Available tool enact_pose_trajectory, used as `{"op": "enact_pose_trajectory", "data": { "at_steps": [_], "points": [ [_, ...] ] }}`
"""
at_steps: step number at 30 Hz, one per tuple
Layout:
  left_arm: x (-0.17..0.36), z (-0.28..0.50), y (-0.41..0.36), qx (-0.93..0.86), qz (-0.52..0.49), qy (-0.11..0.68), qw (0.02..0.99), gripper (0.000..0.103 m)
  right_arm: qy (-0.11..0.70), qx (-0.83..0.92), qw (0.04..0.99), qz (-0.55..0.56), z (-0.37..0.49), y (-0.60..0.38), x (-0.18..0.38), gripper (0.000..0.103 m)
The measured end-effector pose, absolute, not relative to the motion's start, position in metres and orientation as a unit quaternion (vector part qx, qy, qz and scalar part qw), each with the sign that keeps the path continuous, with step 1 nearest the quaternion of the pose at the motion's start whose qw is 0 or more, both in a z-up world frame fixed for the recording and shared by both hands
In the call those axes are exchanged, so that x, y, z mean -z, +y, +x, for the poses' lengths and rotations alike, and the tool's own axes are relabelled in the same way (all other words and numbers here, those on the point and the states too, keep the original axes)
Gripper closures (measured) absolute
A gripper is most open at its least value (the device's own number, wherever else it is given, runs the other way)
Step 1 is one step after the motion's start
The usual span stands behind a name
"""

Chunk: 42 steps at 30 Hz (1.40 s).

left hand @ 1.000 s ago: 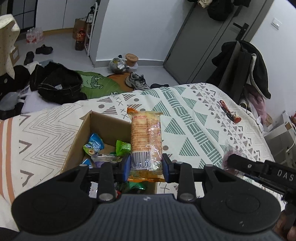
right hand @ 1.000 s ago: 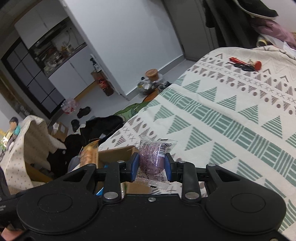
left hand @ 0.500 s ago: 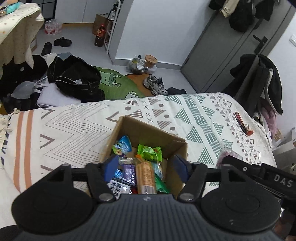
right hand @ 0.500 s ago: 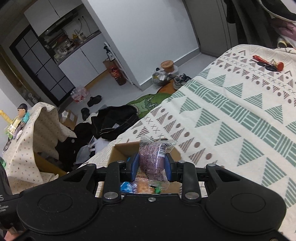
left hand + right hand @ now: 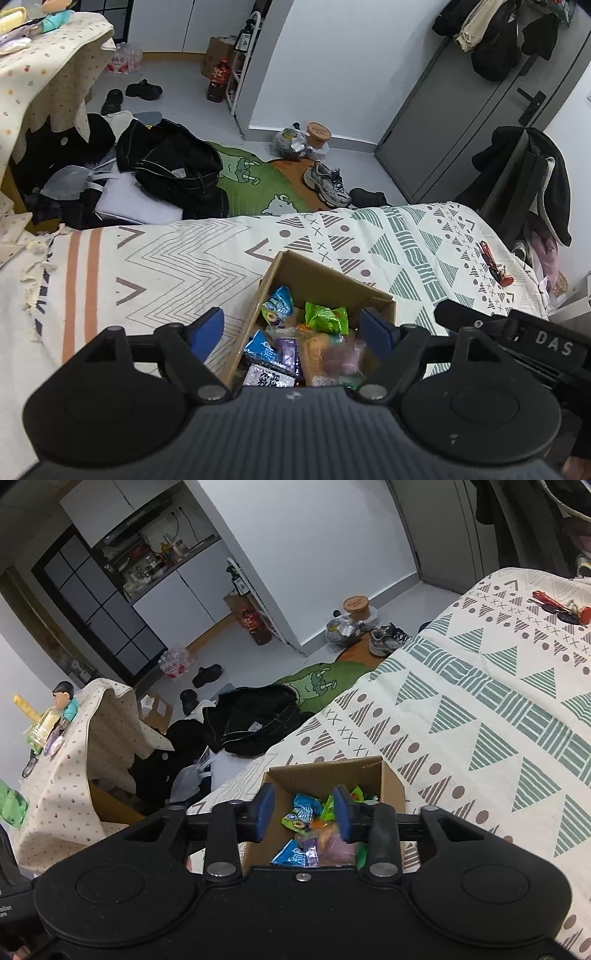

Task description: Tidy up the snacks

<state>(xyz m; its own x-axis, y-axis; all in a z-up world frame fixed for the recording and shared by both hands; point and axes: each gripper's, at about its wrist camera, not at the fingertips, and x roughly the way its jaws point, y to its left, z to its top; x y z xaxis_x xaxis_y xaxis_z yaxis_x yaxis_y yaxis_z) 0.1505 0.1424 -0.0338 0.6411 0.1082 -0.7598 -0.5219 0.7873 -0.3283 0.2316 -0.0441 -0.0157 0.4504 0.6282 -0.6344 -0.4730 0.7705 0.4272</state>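
Several wrapped snacks [image 5: 295, 343] lie heaped in an open cardboard box [image 5: 332, 275] that sits on the patterned bed cover [image 5: 166, 266]; blue, green, purple and orange packets show among them. The left tool [image 5: 293, 332] hangs over the box, its blue pads spread wide with nothing between them. The right tool [image 5: 303, 812] hangs over the same box, pads likewise apart and bare. Toward 2 o'clock from the box, well apart, red-handled items [image 5: 493, 262] lie on the cover. At 12 o'clock, beyond the bed, grey sneakers [image 5: 327, 181] rest on the floor.
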Motion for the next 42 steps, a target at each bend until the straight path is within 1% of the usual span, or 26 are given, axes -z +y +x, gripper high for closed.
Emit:
{"op": "enact_pose_trajectory", "data": {
  "at_steps": [2,4,7,10,15,19,21,23,26,30,32,34,42],
  "points": [
    [0.032,0.148,0.142,-0.182,-0.271,0.380,0.866,0.020,0.410,-0.323,0.848,0.096,0.229,-0.047,0.014,0.055],
    [0.030,0.147,0.140,-0.178,-0.270,0.378,0.867,0.019,0.407,-0.319,0.851,0.094,0.225,-0.053,0.012,0.051],
    [0.027,0.146,0.135,-0.172,-0.270,0.378,0.868,0.018,0.405,-0.314,0.854,0.092,0.220,-0.060,0.011,0.047],
    [0.021,0.143,0.129,-0.165,-0.267,0.374,0.873,0.013,0.400,-0.308,0.858,0.089,0.214,-0.067,0.008,0.041],
    [0.012,0.136,0.119,-0.155,-0.258,0.368,0.880,0.011,0.390,-0.301,0.866,0.087,0.203,-0.080,0.001,0.034],
    [0.004,0.129,0.115,-0.152,-0.254,0.360,0.885,0.005,0.376,-0.292,0.875,0.086,0.192,-0.091,-0.006,0.023],
    [-0.002,0.124,0.113,-0.151,-0.250,0.357,0.887,0.004,0.370,-0.290,0.878,0.086,0.188,-0.097,-0.010,0.020],
    [-0.008,0.120,0.111,-0.149,-0.249,0.353,0.890,0.001,0.367,-0.288,0.881,0.084,0.184,-0.102,-0.013,0.017],
    [-0.018,0.114,0.106,-0.147,-0.242,0.346,0.895,0.001,0.359,-0.285,0.885,0.080,0.177,-0.111,-0.020,0.012],
    [-0.031,0.106,0.094,-0.141,-0.225,0.338,0.903,0.000,0.346,-0.278,0.893,0.080,0.165,-0.125,-0.029,0.007],
    [-0.038,0.102,0.086,-0.132,-0.213,0.337,0.908,0.000,0.341,-0.274,0.896,0.083,0.159,-0.133,-0.034,0.002],
    [-0.043,0.098,0.080,-0.126,-0.204,0.333,0.912,0.000,0.337,-0.268,0.899,0.083,0.153,-0.141,-0.038,0.000],
    [-0.056,0.078,0.060,-0.111,-0.178,0.322,0.923,0.000,0.314,-0.252,0.912,0.077,0.131,-0.174,-0.051,0.000]
  ]
}}
